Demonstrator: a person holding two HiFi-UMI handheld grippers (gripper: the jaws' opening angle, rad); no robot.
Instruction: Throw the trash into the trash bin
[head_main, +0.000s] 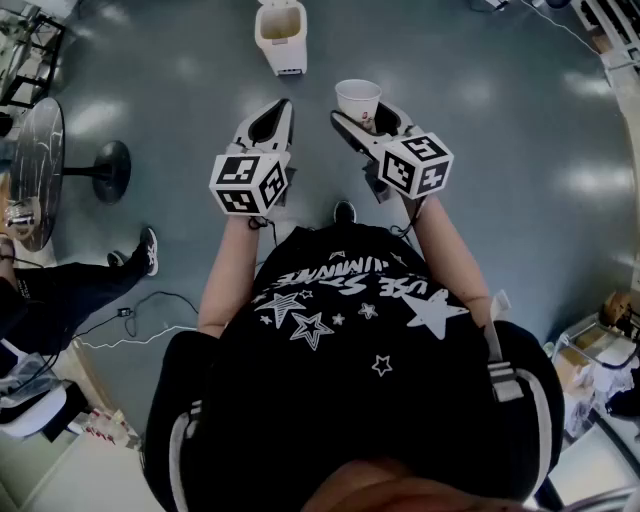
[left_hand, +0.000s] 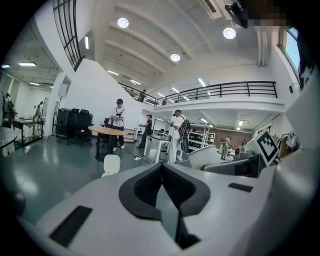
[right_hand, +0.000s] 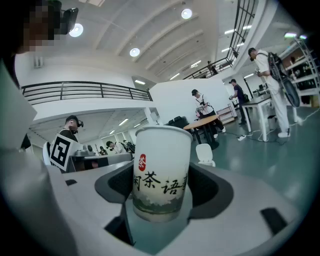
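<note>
The jaws of the right gripper (head_main: 368, 122) are spread wide and are pinched on the sides of a paper cup (right_hand: 161, 172). The cup is carried upright between them, mouth upward, with printed characters turned toward the camera. The jaws of the left gripper (left_hand: 161, 167) are pressed together, and nothing is seen between them. Both grippers are held side by side in front of the person's chest, near each other but apart, and both are pointed forward and a little downward. Past the jaws a stretch of grey floor (head_main: 480, 110) is crossed before the trash bin (head_main: 281, 35) is reached. The bin stands on the floor well apart from the cup, ahead of it and slightly to the left in the head view. In the right gripper view it is found just beside the cup's right edge, so it is judged to lie almost straight along the jaws' own line. Its top appears to be open, though it is too small in the views for this to be settled. The left gripper is set a little nearer the bin's line, yet the trash is borne by the right hand, so a forward carry by that hand is called for. Farther off, a round table (left_hand: 106, 131) and standing people (left_hand: 176, 135) are seen behind the bin.
</note>
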